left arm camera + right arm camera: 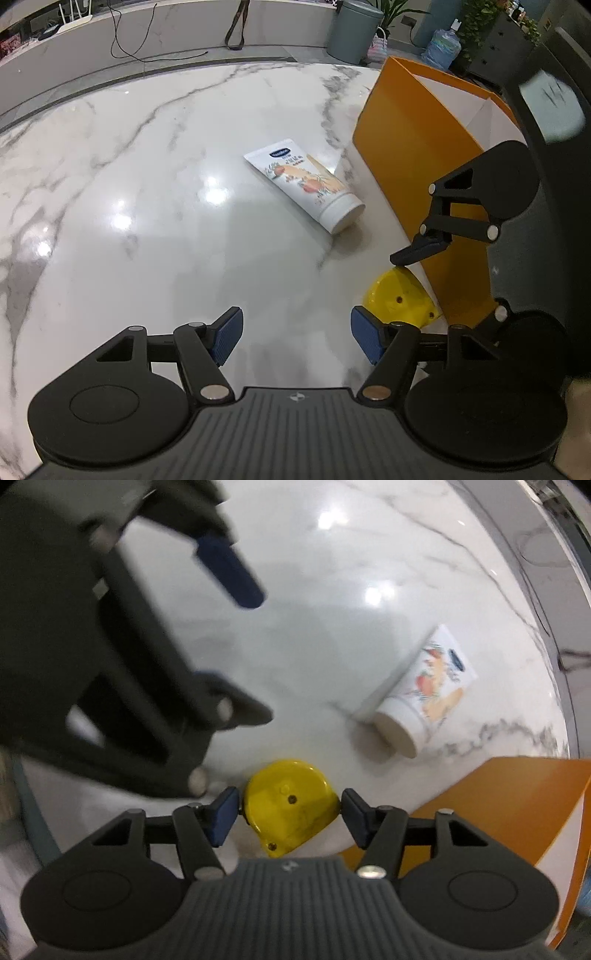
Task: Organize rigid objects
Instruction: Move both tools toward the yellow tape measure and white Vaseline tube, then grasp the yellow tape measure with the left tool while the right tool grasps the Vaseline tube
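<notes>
A yellow tape measure [295,823] lies flat on the white marble table [147,221], close to the wall of an orange box [406,147]. My right gripper [286,812] points down over it with a blue pad on each side; small gaps show, so it stands open. The tape measure [399,299] also shows in the left wrist view under the right gripper's fingers [417,254]. A white cream tube [306,184] with fruit print lies further out, cap toward the box. My left gripper [297,332] hovers open over bare marble with nothing between its pads.
The orange box [498,805] has white inner walls and stands on the table's right side. Beyond the table's far edge stand a grey bin [354,29], a water bottle [441,46] and plants. A black cable [122,37] hangs down a counter behind.
</notes>
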